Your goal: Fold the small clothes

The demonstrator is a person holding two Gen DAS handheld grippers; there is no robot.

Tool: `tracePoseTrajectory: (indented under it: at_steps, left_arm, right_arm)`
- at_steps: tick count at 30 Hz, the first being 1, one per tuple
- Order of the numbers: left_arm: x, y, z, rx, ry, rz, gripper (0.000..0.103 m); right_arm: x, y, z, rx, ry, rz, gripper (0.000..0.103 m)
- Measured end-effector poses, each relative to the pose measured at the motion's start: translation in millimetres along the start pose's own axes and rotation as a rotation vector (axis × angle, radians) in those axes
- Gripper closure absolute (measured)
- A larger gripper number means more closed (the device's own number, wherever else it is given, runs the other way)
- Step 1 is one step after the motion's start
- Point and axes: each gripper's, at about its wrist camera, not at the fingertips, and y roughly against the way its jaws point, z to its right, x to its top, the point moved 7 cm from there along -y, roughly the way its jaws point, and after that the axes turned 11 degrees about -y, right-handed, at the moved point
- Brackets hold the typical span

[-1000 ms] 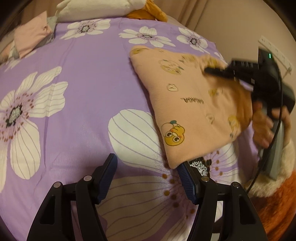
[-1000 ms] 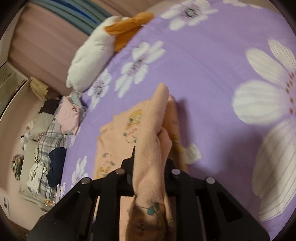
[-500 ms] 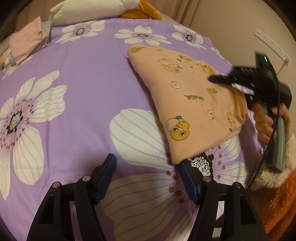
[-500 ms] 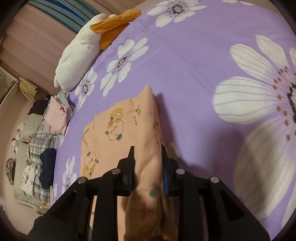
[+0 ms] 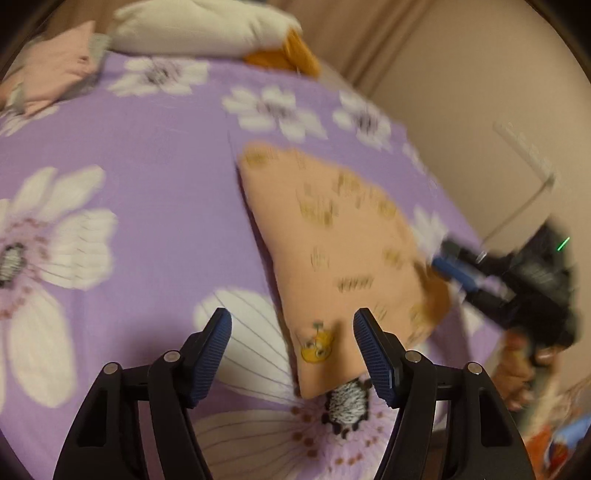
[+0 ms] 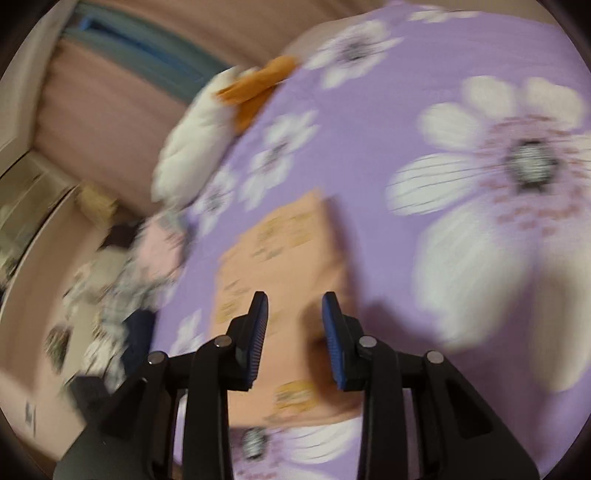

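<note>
Now that the right gripper has let go of the fold it pinched a second ago, the peach garment lies flat on the purple floral bedspread as a folded panel. A second ago a ridge of its cloth stood up between the right pads; half a second ago it was lower but still clamped. Now the jaws are opening, nothing is pressed between them, and the garment is only seen through the gap, lying on the bed below. In the left view that gripper sits blurred just off the garment's right edge, pulling away from it with the person's hand beneath.

The left gripper is open and empty, as it was throughout, hovering over the garment's near corner; that corner shows between its fingers but neither pad touches it.

My reading is that one fold has just been completed and released. The garment is now a compact, roughly four-sided shape, its far corner pointing toward the white pillow. Whether another fold is due, or it goes to the pile of clothes at the bed's far side, I cannot tell. Both views are motion-blurred, so fine creases are unreadable.
</note>
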Motion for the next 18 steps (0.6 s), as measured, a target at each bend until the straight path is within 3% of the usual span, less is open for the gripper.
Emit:
tracePoseTrajectory:
  at_steps: [2, 4, 6, 10, 13, 18]
  left_arm:
    - [-13, -21, 0, 0.038, -0.020, -0.063, 0.035]
    - [-16, -19, 6, 0.095, -0.113, -0.013, 0.035]
    - [-18, -19, 11, 0.124, -0.156, -0.001, 0.034]
    - [-21, -18, 9, 0.113, -0.179, 0.034, 0.032]
    - [-22, -16, 6, 0.096, -0.184, 0.041, 0.032]
    - [-24, -16, 7, 0.112, -0.190, 0.041, 0.032]
  right_arm:
    - [-17, -18, -17, -0.010, 0.089, -0.065, 0.075]
    - [-24, -34, -10, -0.148, 0.137, -0.074, 0.078]
    - [-26, -44, 11, -0.229, 0.094, -0.126, 0.095]
    - [-20, -28, 36, -0.237, 0.046, -0.154, 0.099]
    - [-28, -17, 49, -0.196, 0.041, -0.168, 0.099]
    - [-40, -8, 48, -0.240, 0.157, -0.133, 0.098]
